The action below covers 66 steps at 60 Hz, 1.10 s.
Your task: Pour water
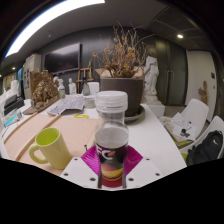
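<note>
Gripper (111, 168) clenched on a bottle, table scene beyond.

Both white fingers press their magenta pads (94, 158) against the bottle (111, 150), which stands upright between them; it bears a dark label with red and orange print and a wide white cap (111, 103). Just beside the left finger stands a yellow-green mug (48, 147) on the pale table (150, 135). Beyond the bottle sits a dark pot of dried plants (123, 85). A white chair (192, 120) stands beyond the right finger.
</note>
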Tool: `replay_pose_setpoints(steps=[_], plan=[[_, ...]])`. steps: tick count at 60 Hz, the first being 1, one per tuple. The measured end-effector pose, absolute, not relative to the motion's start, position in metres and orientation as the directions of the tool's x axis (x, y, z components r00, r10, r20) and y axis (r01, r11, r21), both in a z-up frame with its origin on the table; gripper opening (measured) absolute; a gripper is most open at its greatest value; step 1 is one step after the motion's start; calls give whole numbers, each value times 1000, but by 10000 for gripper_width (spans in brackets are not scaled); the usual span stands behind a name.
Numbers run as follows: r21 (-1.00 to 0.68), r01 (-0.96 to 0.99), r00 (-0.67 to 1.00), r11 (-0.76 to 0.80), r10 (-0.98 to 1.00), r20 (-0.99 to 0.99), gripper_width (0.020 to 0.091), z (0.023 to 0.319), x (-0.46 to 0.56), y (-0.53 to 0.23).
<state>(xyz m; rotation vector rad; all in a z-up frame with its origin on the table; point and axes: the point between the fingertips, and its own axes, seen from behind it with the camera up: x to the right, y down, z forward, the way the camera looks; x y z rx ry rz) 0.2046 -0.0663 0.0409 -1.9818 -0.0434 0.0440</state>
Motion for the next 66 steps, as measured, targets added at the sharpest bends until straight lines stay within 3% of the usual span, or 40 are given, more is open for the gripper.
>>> replay_pose_setpoints(steps=[7,14,17,20,23,44,66], plan=[[-929,18,999,-370,49,0,317,46,204,-73],[-921,9,999,-389,44,-9,430,40,205,-71],[-910,1,999,-415,31,-12,536,41,209,-75],[-907,-7,1000,-421,17,-15,742,48,211,-82],[-907,-1,1000,-421,2,-1,867,62,214,-93],[-845,-7,991,-535,-118,67,858,150,155,-243],[-834,-52,985,-549,-168,49,859,191,44,-338]])
